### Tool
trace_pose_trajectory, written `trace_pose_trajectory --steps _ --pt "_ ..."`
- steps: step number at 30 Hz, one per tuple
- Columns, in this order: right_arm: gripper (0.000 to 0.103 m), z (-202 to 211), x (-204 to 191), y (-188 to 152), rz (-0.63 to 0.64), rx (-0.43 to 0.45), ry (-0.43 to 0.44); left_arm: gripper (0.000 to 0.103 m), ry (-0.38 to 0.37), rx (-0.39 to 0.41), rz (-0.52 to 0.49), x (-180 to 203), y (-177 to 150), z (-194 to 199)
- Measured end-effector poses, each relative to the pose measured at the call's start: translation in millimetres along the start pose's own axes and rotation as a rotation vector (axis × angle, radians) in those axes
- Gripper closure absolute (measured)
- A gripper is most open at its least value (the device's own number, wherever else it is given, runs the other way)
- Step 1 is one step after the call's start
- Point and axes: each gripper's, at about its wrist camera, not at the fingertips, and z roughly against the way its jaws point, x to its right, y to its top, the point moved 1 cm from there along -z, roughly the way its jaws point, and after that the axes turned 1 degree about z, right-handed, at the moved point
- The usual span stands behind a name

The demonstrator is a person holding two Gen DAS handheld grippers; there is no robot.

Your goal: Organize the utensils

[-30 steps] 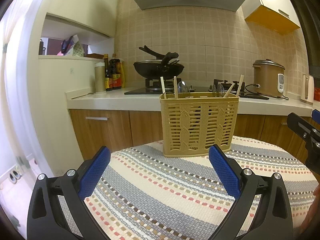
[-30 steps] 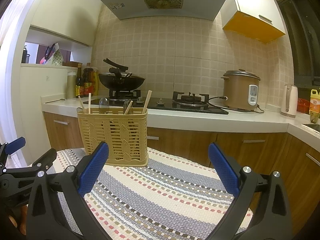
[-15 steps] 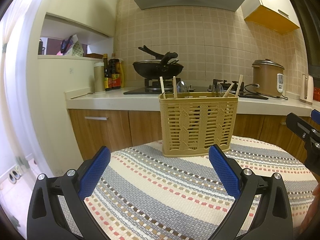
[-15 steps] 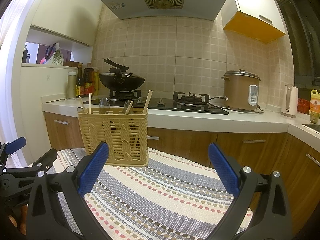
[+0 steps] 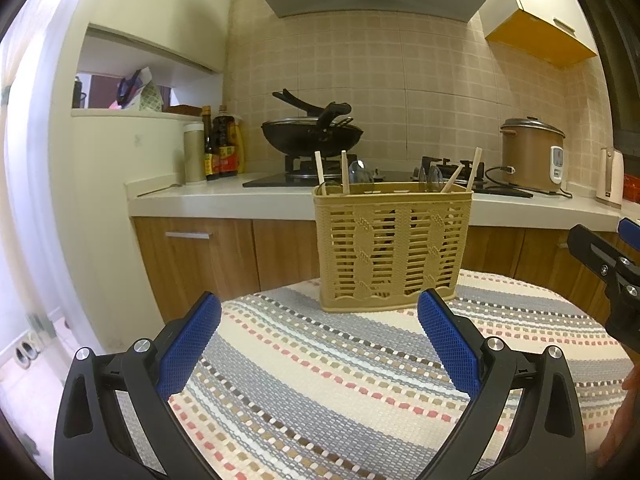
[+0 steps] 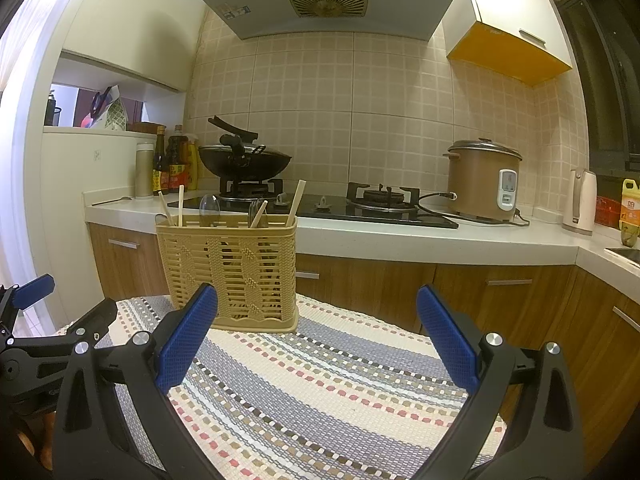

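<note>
A tan slatted utensil basket stands upright at the far edge of a striped woven mat. Wooden chopsticks and clear spoons stick up out of it. My left gripper is open with nothing between its blue pads, a short way in front of the basket. My right gripper is open too and holds nothing, with the basket ahead to its left. Each gripper shows at the edge of the other's view.
Behind the mat runs a kitchen counter with a gas hob, a black wok, sauce bottles, a brown rice cooker and a white kettle. Wooden cabinets sit below, and a white wall stands at the left.
Both views have shifted very slightly; the basket sits a touch further left in the left wrist view. Nothing was taken hold of or let go.
</note>
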Motion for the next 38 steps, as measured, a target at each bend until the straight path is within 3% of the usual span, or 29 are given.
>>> trace_pose_trajectory --steps 24,33,38 --pt "0.008 -0.7 -0.5 -0.6 0.002 -0.004 0.004 0.008 -0.002 -0.014 0.01 -2.4 -0.7 -2.1" --pt "0.008 -3.4 0.0 -1.5 -0.005 -0.011 0.01 0.007 0.043 0.013 0.006 -3.3 0.8 1.8" --pt "0.008 -5.7 1.4 -1.5 -0.006 -0.014 0.013 0.007 0.014 0.004 0.019 -5.8 2.2 1.8"
